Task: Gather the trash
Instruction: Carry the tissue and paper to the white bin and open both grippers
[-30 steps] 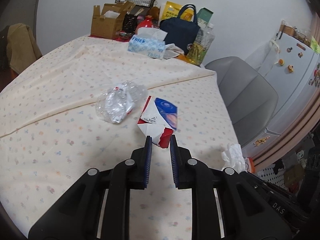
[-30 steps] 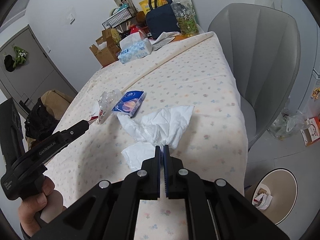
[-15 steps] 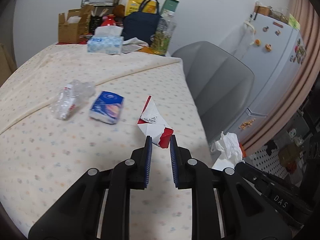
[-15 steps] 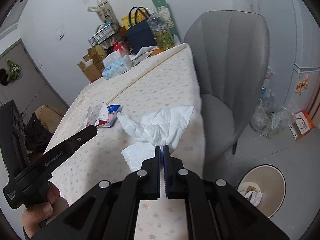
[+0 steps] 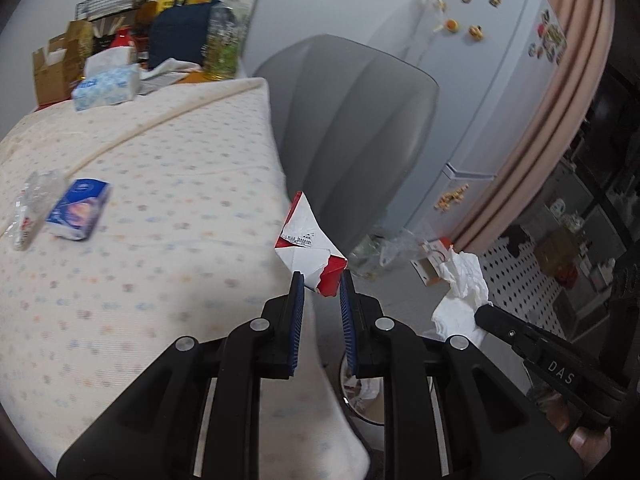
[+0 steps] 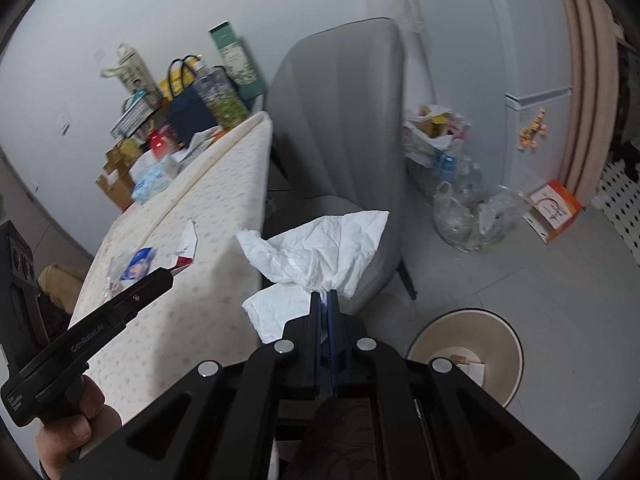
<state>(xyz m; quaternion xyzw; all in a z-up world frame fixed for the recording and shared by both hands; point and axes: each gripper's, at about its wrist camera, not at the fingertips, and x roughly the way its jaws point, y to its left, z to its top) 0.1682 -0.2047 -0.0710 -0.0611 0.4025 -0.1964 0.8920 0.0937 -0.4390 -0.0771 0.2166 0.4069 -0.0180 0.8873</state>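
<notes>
My left gripper [image 5: 321, 280] is shut on a crumpled red and white carton [image 5: 306, 240], held in the air just past the table's right edge. The same carton [image 6: 186, 250] shows in the right wrist view at the left gripper's tip. My right gripper [image 6: 324, 295] is shut on a white crumpled tissue [image 6: 320, 250], which also shows in the left wrist view as a white wad [image 5: 460, 296]. A round beige trash bin [image 6: 466, 354] stands on the floor below, to the right, with some scraps inside. A blue tissue pack [image 5: 78, 208] and a crushed clear wrapper [image 5: 34, 204] lie on the table.
A table with a dotted cream cloth [image 5: 140, 240] fills the left. A grey chair [image 5: 356, 120] stands beside it. Clutter sits at the table's far end: a tissue box [image 5: 106, 86], a navy bag [image 5: 182, 42], a bottle [image 5: 224, 40]. A fridge [image 5: 492, 92] and plastic bags [image 6: 472, 220] are on the right.
Both grippers have swung to the right with their loads, from over the table to beyond its edge. The chair, floor and bin have come into view.
</notes>
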